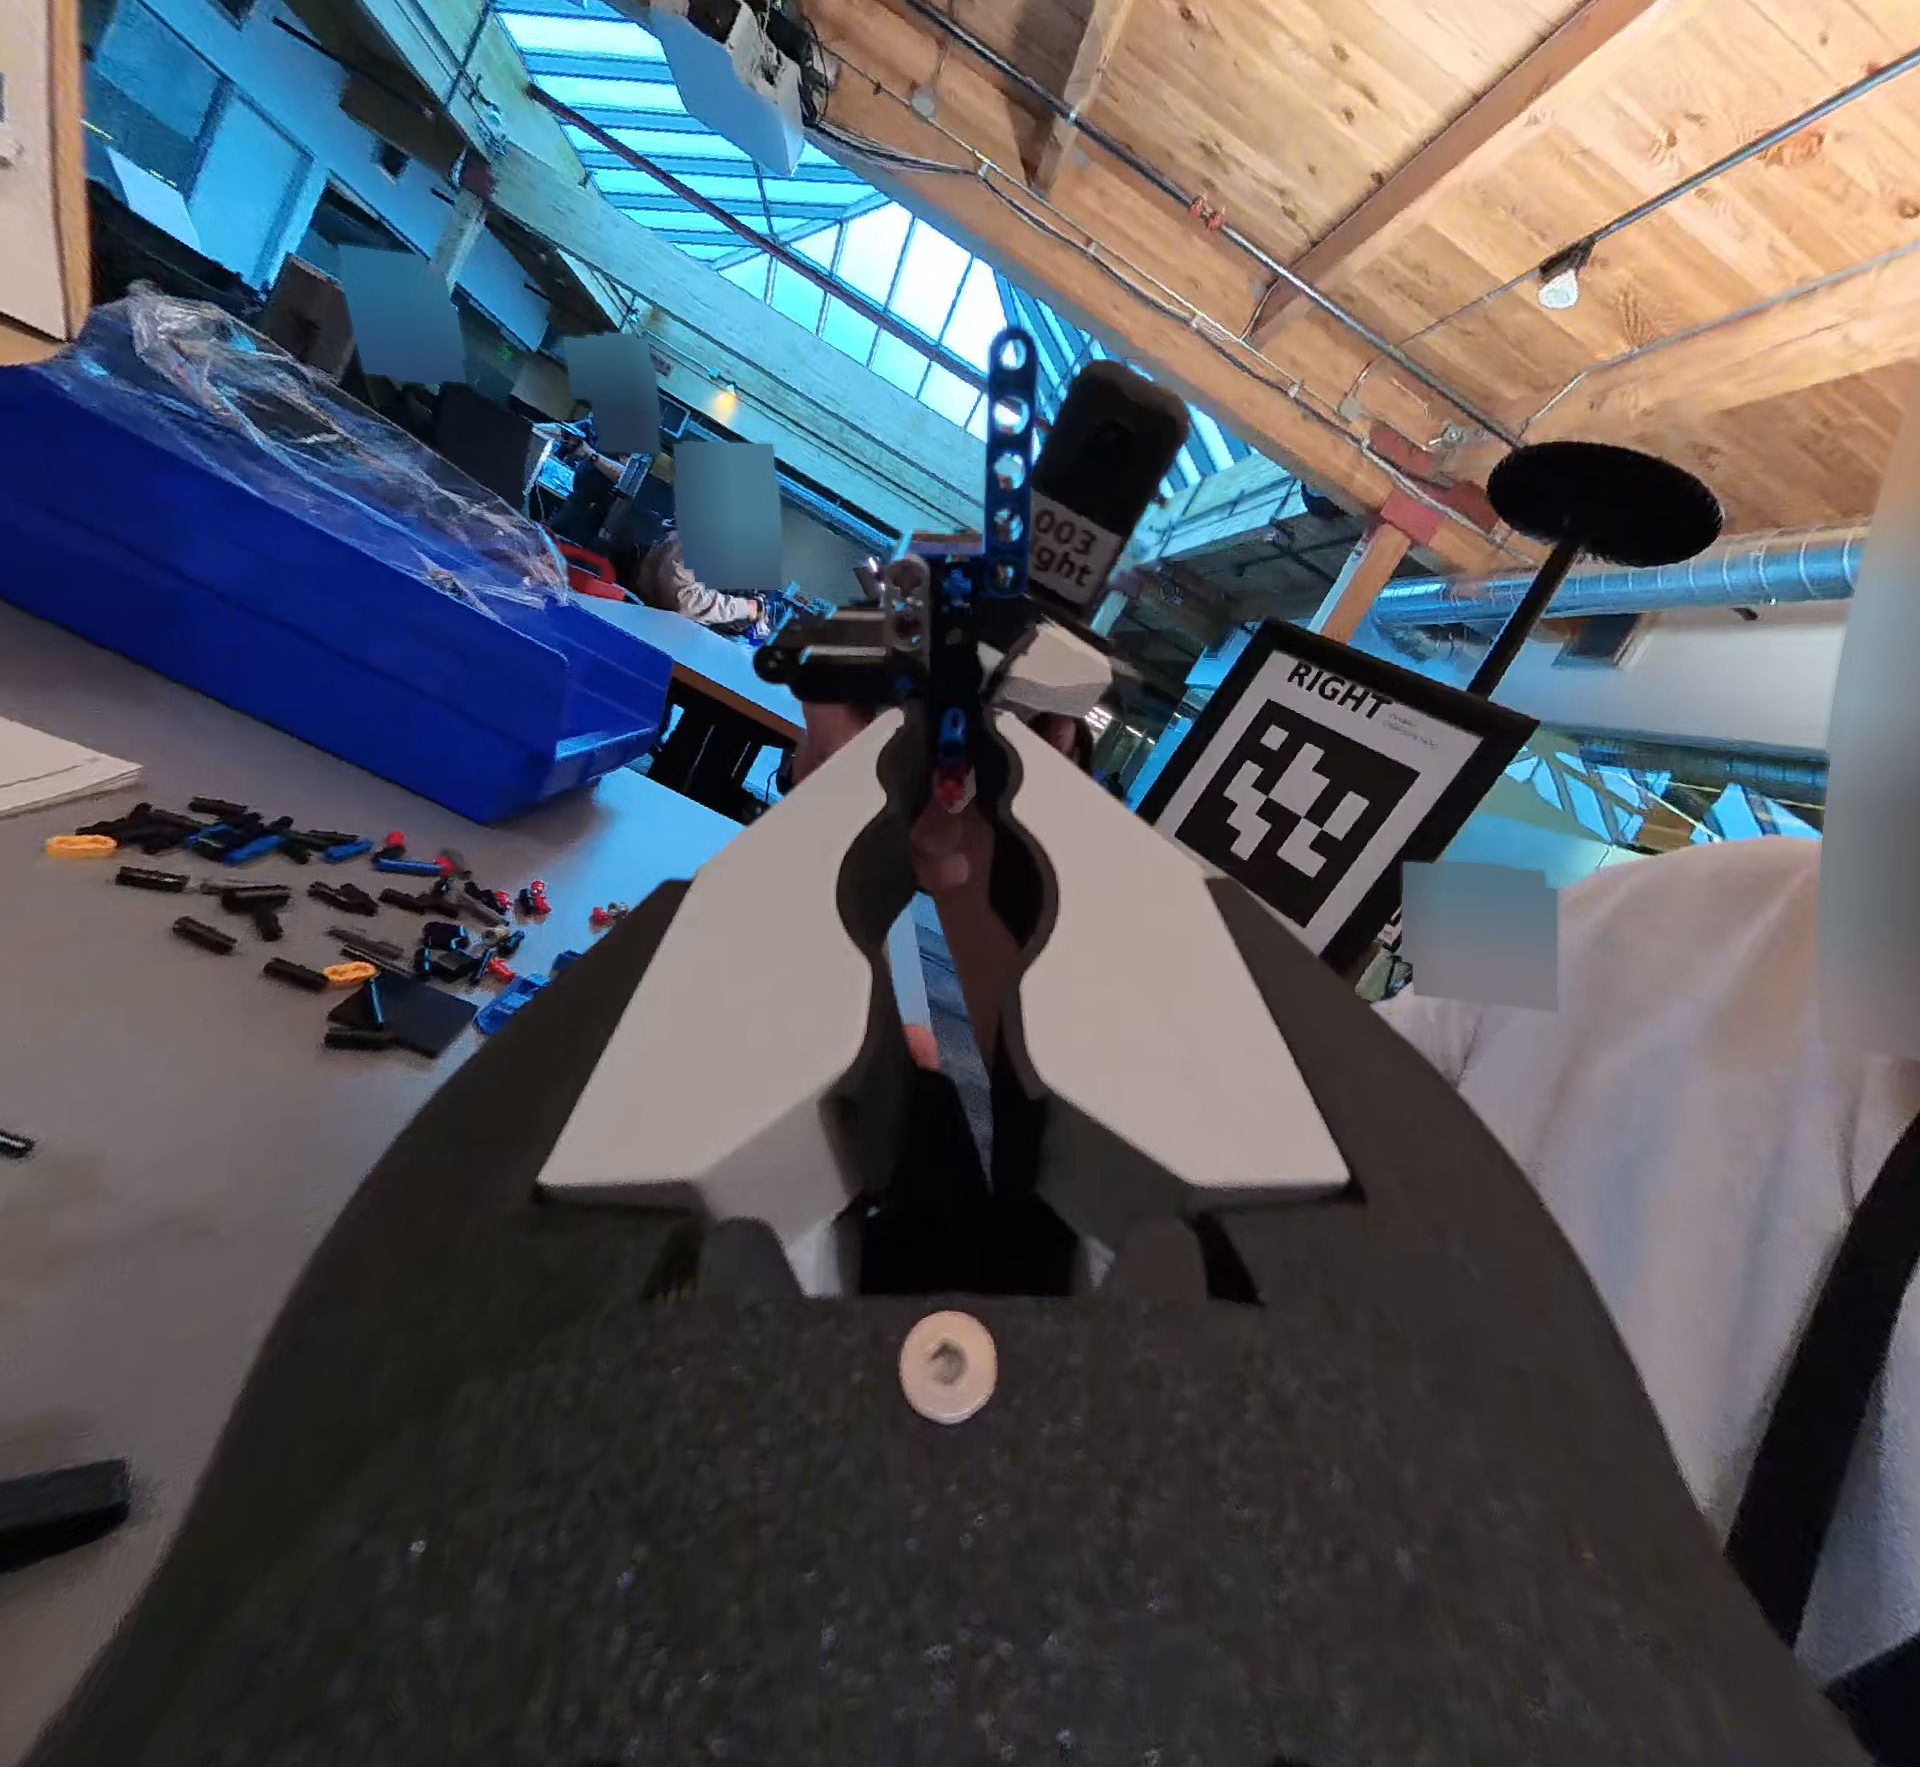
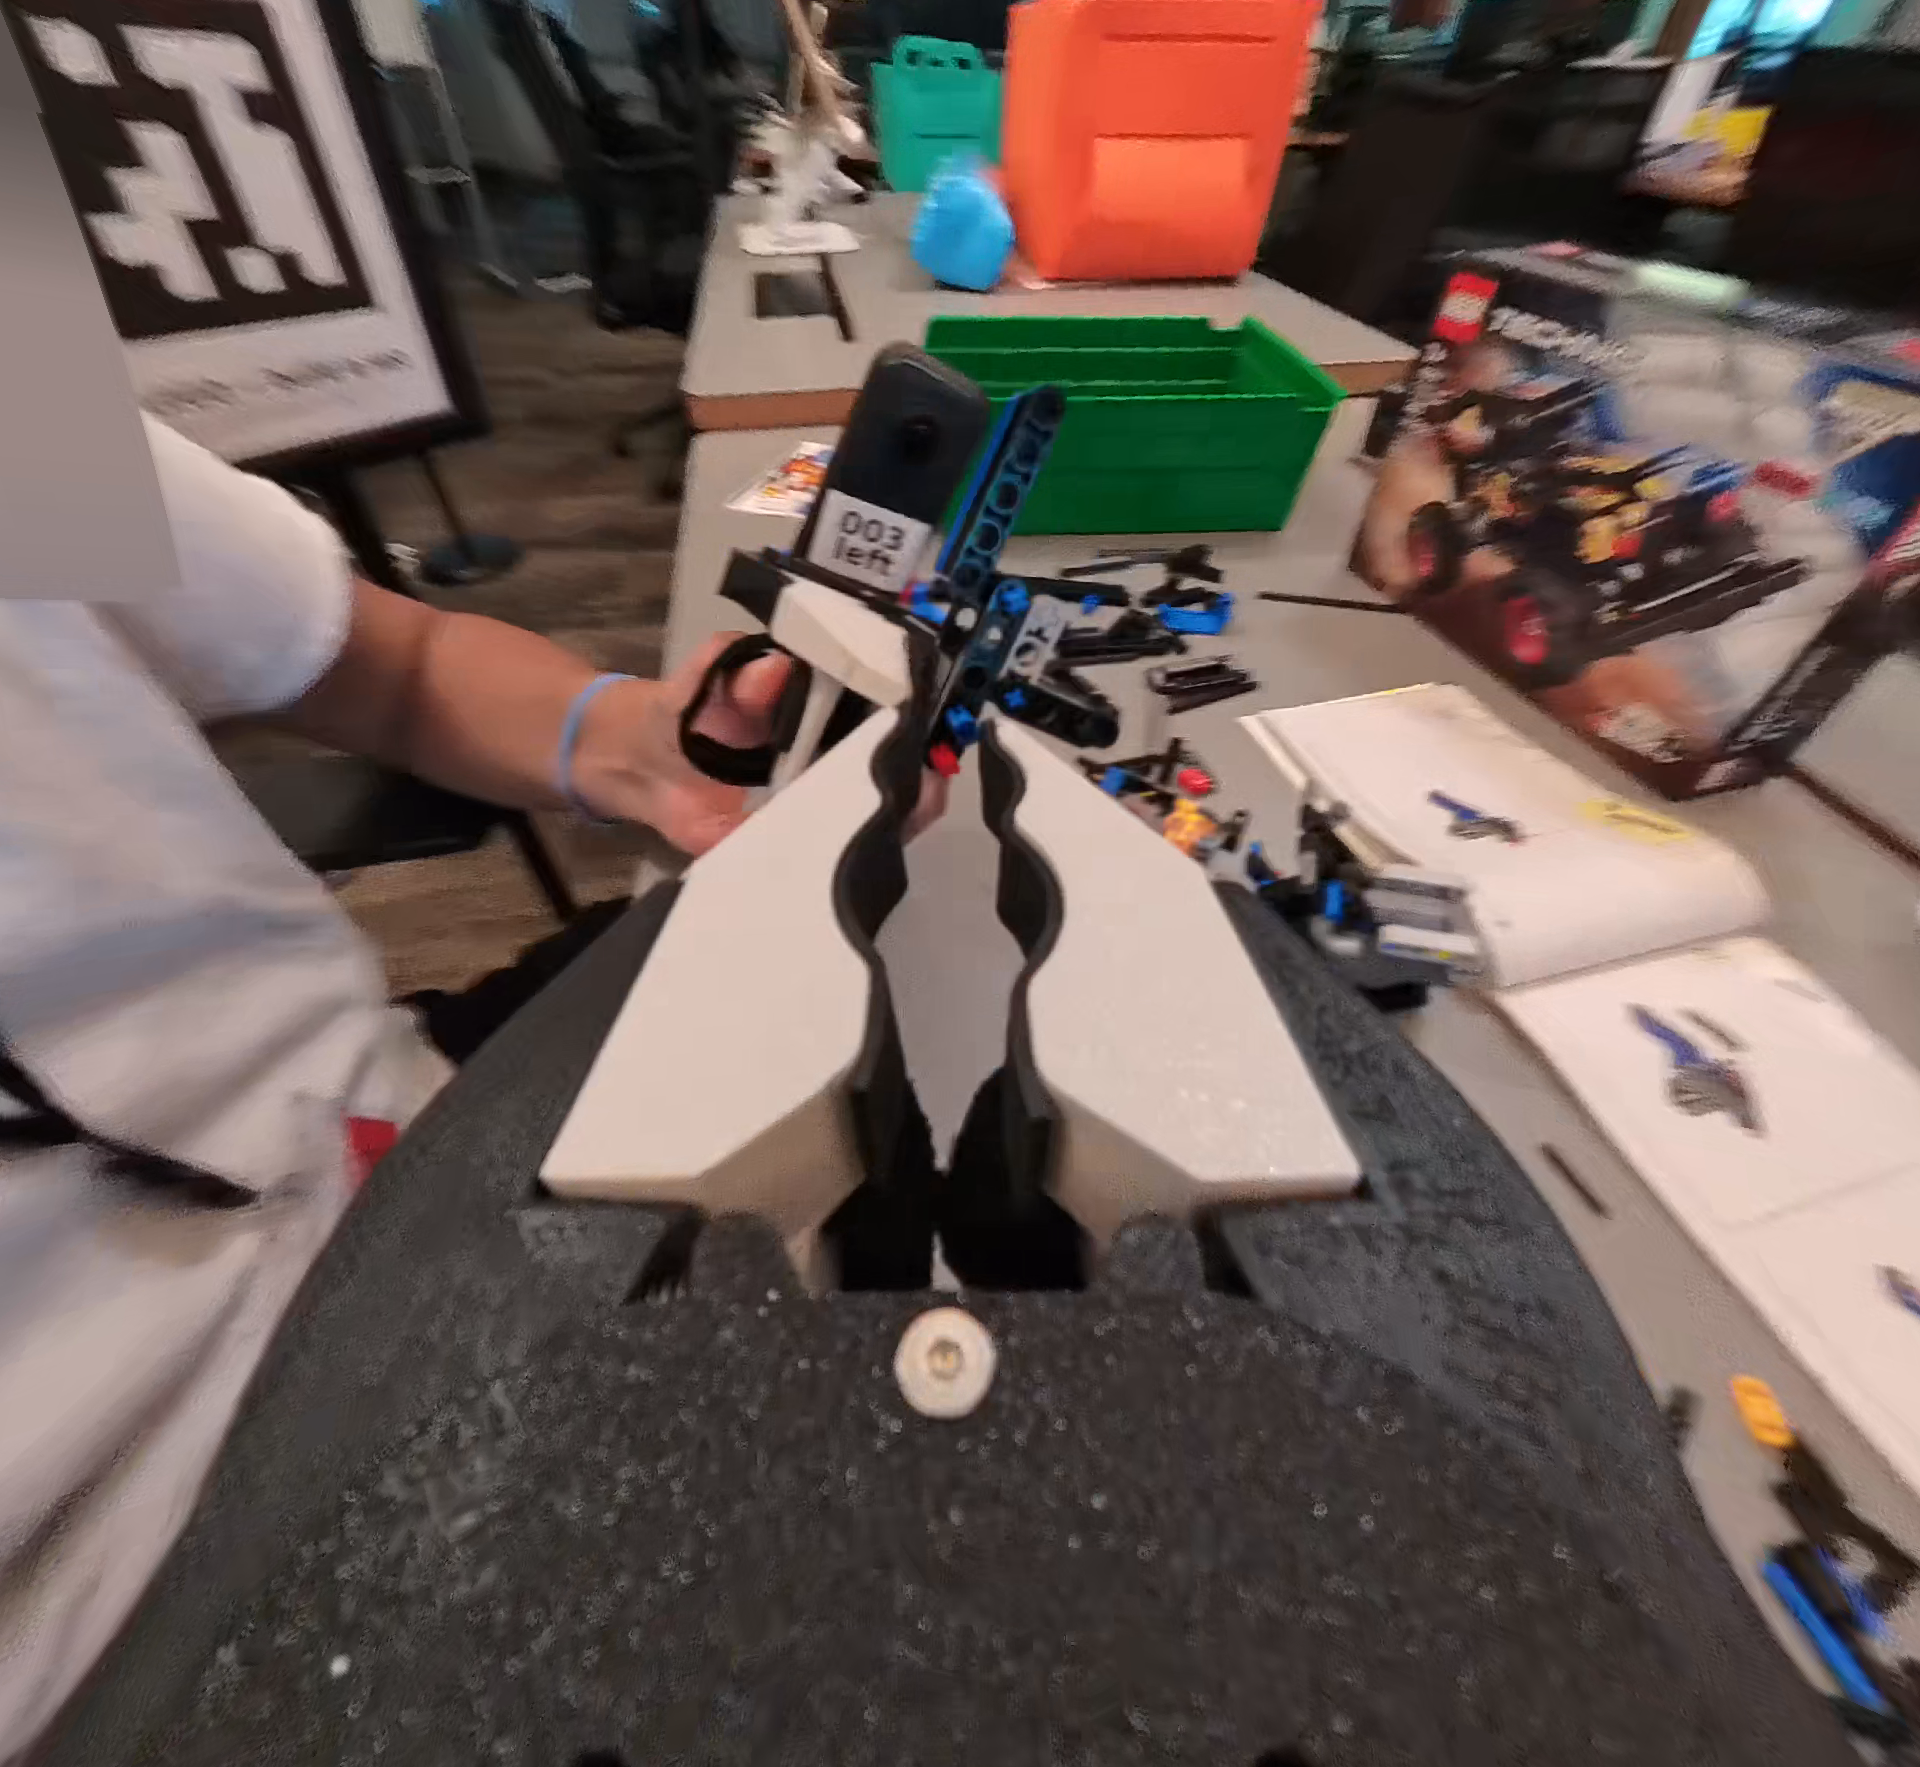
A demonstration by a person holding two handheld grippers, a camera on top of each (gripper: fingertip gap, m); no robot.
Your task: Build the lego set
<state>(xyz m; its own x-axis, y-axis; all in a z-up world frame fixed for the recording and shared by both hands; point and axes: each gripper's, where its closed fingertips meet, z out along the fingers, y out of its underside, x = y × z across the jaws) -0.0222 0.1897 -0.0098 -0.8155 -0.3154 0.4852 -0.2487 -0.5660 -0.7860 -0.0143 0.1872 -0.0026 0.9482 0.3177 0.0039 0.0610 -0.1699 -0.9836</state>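
Blue-black lego assembly (image 1: 940, 647) held aloft between both tongs.
Left tongs (image 1: 948, 741) clamp it; right tongs' (image 2: 951, 741) hold unclear; next needs alignment.

A small lego assembly (image 1: 940, 637) of black, blue and grey beams is held up in the air above the table, with a long blue holed beam (image 1: 1010, 450) rising from it at a slight tilt and a small red pin (image 1: 948, 787) at its lower end. Loose lego pieces (image 1: 312, 907), mostly black with some blue, red and yellow, lie scattered on the grey table. A second part-built grey, black and blue lego section (image 2: 1392, 917) rests against an open instruction booklet (image 2: 1496, 824).
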